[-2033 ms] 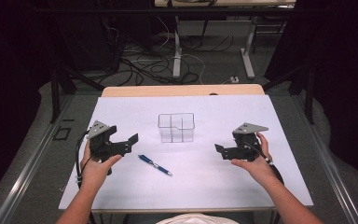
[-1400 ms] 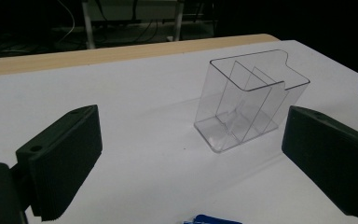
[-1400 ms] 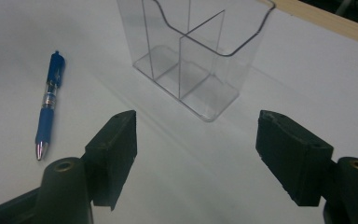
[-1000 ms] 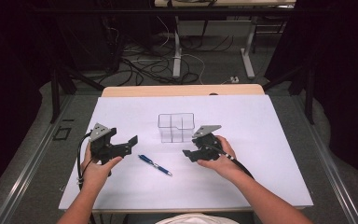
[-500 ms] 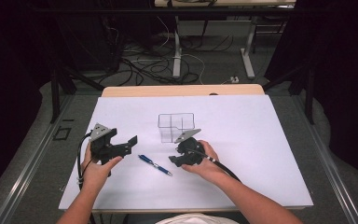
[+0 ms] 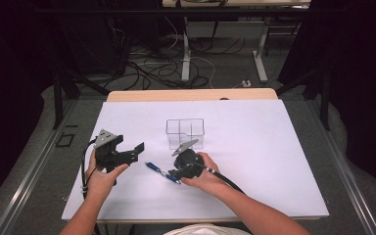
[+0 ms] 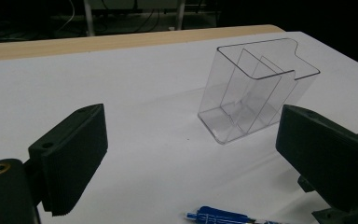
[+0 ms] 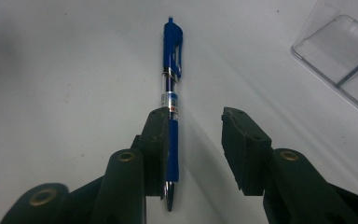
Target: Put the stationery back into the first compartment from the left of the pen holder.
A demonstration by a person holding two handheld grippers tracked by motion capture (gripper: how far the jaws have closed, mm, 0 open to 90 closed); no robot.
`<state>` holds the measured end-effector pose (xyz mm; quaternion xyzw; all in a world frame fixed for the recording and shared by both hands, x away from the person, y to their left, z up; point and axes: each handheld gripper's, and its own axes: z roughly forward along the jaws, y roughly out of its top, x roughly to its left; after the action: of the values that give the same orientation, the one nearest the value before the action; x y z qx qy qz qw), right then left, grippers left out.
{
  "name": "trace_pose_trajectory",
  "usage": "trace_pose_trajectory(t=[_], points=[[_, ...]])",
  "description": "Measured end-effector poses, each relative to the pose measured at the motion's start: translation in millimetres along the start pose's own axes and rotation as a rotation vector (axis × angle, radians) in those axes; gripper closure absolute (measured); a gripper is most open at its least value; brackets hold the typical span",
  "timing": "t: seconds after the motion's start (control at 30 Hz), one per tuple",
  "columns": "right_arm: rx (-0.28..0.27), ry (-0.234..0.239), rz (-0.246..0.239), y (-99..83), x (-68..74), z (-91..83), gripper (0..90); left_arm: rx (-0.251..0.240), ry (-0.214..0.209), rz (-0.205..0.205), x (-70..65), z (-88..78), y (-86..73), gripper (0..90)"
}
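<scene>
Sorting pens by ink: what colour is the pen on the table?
Blue, the pen, clearest in the right gripper view.

The left gripper (image 6: 129, 152) is held low over the bench by the left hand (image 6: 100, 177), jaws spread wide. The right gripper (image 6: 175, 172), in the right hand (image 6: 203, 176), points toward the left one; its jaws have just been closing and stand partly apart.

Glossy blue plastic pen (image 8: 171, 93) with a clear middle; clear, smooth, shiny plastic box (image 7: 256, 88); matt white table cover (image 6: 254, 147) over a pale wood edge (image 6: 191, 94); ribbed matt black pads (image 7: 77, 158)
</scene>
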<state>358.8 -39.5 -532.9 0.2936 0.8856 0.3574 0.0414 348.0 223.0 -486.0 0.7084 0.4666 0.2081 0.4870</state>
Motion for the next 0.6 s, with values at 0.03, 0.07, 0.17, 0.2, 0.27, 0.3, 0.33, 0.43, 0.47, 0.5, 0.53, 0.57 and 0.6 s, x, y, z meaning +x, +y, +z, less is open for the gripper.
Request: trace_pose_trajectory(t=[0.03, 0.07, 0.17, 0.2, 0.27, 0.3, 0.33, 0.43, 0.47, 0.5, 0.53, 0.57, 0.6], points=[[0.001, 0.000, -0.006, 0.4, 0.3, 0.9, 62.8, 0.001, -0.001, -0.002, 0.0, 0.1, -0.1, 8.8], [0.013, 0.002, 0.005, 0.7, 1.9, 1.2, 63.3, 0.001, -0.001, -0.001, 0.0, 0.1, -0.1, 8.8], [0.027, -0.001, 0.004, 1.4, 4.0, 3.7, 64.0, 0.002, -0.001, -0.001, -0.2, 0.4, -0.1, 8.9], [0.032, 0.008, 0.000, 1.4, 4.4, 4.2, 64.2, 0.002, -0.001, 0.000, -0.2, 0.4, -0.2, 9.0], [0.031, 0.009, -0.011, 1.8, 4.8, 5.8, 64.2, 0.004, -0.002, 0.002, -0.2, 0.5, -0.2, 9.0], [0.036, 0.011, -0.008, 1.8, 5.8, 6.3, 64.2, 0.005, 0.000, 0.004, 0.0, 0.5, -0.2, 9.0], [0.043, 0.009, -0.002, 2.0, 6.8, 6.9, 64.2, 0.006, -0.001, 0.002, 0.0, 0.6, -0.3, 9.1], [0.052, 0.014, -0.018, 2.0, 7.7, 9.0, 64.1, 0.007, 0.001, 0.004, -0.1, 0.8, -0.5, 9.3], [0.050, 0.014, -0.024, 2.0, 7.9, 9.9, 64.0, 0.006, 0.001, 0.004, -0.1, 0.8, -0.5, 9.3], [0.053, 0.012, -0.015, 1.9, 8.9, 10.3, 64.0, 0.007, 0.001, 0.003, -0.1, 0.6, -0.4, 9.3], [0.055, 0.014, -0.017, 1.9, 9.2, 10.9, 64.1, 0.006, 0.002, 0.002, 0.0, 0.7, -0.5, 9.3], [0.058, 0.014, -0.015, 1.9, 9.6, 11.4, 64.0, 0.007, 0.002, 0.002, 0.1, 0.8, -0.5, 9.4], [0.059, 0.015, -0.016, 1.7, 9.8, 11.9, 64.0, 0.007, 0.002, 0.000, 0.2, 1.0, -0.6, 9.4]])
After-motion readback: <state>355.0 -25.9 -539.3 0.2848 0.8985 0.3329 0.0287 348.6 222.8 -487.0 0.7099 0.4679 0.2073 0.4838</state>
